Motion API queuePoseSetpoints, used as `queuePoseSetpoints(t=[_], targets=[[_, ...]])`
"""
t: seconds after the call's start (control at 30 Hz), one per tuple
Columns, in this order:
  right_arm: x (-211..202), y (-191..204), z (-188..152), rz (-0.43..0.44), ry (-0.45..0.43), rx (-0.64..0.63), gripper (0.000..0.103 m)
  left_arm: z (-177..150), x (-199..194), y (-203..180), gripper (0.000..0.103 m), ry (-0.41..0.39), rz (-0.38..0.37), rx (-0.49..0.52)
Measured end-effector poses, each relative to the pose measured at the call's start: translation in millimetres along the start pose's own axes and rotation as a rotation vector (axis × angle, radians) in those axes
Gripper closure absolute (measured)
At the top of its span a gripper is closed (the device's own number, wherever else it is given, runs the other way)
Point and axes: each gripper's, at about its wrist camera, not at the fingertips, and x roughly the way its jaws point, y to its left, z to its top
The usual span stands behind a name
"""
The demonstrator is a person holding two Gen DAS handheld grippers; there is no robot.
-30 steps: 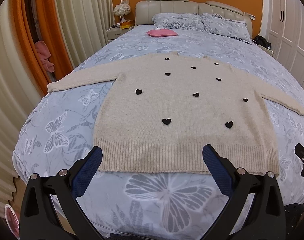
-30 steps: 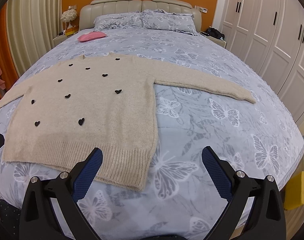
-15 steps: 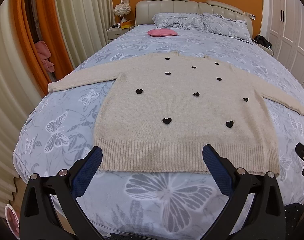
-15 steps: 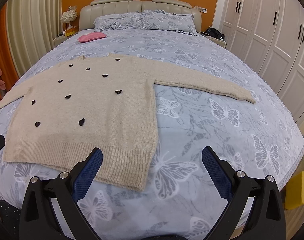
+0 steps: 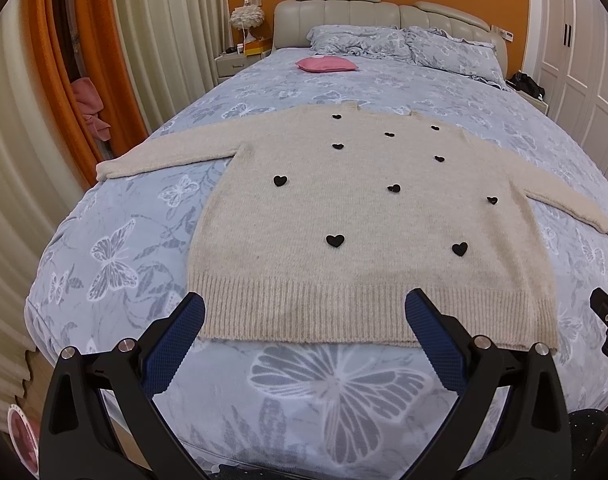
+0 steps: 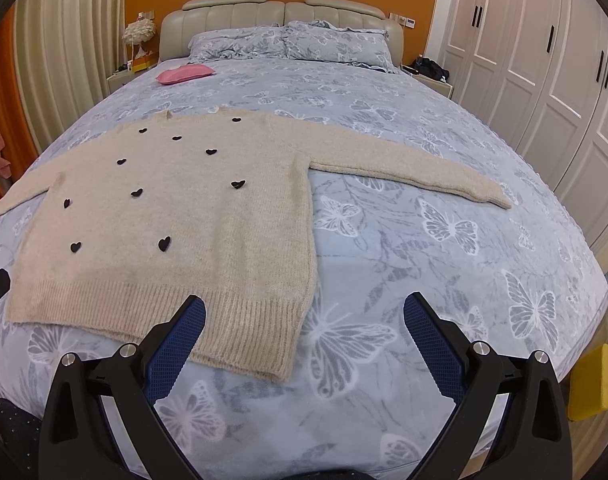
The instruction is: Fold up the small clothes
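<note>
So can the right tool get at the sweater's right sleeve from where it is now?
Probably yes. The right tool is open and holds nothing, and the right sleeve lies flat and uncovered on the bed, with only bare bedspread between them. It would need to reach forward.

Sweater (image 5: 344,232) spread flat on the bed (image 5: 344,392), hem toward the foot, neckline toward the headboard (image 5: 384,20), one sleeve out to each side. Small cushion (image 5: 326,64) behind the sweater, short of the pillows (image 5: 400,42) along the headboard. Nightstand (image 5: 235,65) left of the bed, wardrobe (image 6: 544,80) right. Left claw (image 5: 304,322) above the hem; right claw (image 6: 304,322) over the hem's right corner.
</note>
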Motion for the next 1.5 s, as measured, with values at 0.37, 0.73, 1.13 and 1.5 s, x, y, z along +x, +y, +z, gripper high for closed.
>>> queuePoseSetpoints(t=[0.37, 0.73, 1.13, 1.5], targets=[[-2.1, 2.3, 0.7, 0.004, -0.002, 0.006, 0.005, 1.9, -2.2, -5.5, 0.005, 0.003, 0.02, 0.016], [-1.9, 2.0, 0.6, 0.006, -0.002, 0.008, 0.005, 2.0, -2.2, -6.5, 0.005, 0.005, 0.024, 0.019], [-1.7, 1.2, 0.4, 0.008, -0.003, 0.009, 0.005, 1.9, -2.3, -6.8, 0.005, 0.004, 0.024, 0.019], [-1.6, 0.6, 0.4, 0.01, -0.003, 0.011, 0.005, 1.5, -2.4, -7.7, 0.005, 0.005, 0.025, 0.019]])
